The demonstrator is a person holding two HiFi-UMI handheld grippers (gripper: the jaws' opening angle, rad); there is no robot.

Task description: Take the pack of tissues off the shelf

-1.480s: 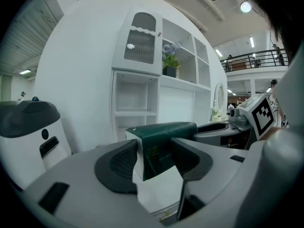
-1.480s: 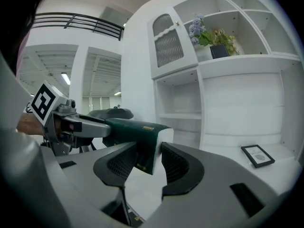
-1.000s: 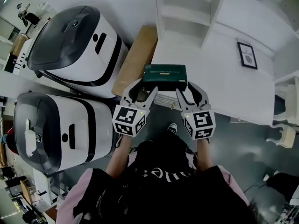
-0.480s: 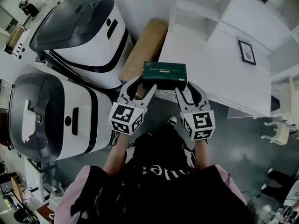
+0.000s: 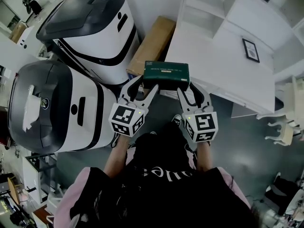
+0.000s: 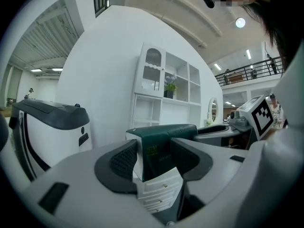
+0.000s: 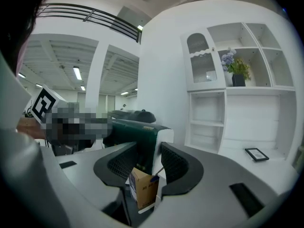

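Observation:
The pack of tissues (image 5: 166,75) is a dark green oblong with white ends, held level in the air in front of the person. My left gripper (image 5: 144,86) is shut on its left end and my right gripper (image 5: 189,88) is shut on its right end. In the left gripper view the pack (image 6: 161,146) sits between the ribbed pads of the left gripper (image 6: 154,158). In the right gripper view the pack (image 7: 137,134) is pinched by the right gripper (image 7: 145,163). It hangs by the near corner of the white shelf unit (image 5: 223,56).
Two large white-and-grey machines (image 5: 95,23) (image 5: 52,108) stand at the left. A long cardboard box (image 5: 152,44) leans between them and the shelf unit. A small picture frame (image 5: 251,50) lies on the white top. A white chair (image 5: 285,132) is at the right.
Both grippers keep their hold on the pack. The shelf unit and machines have slid up and to the right in the head view, so the pack now hangs at the unit's corner.

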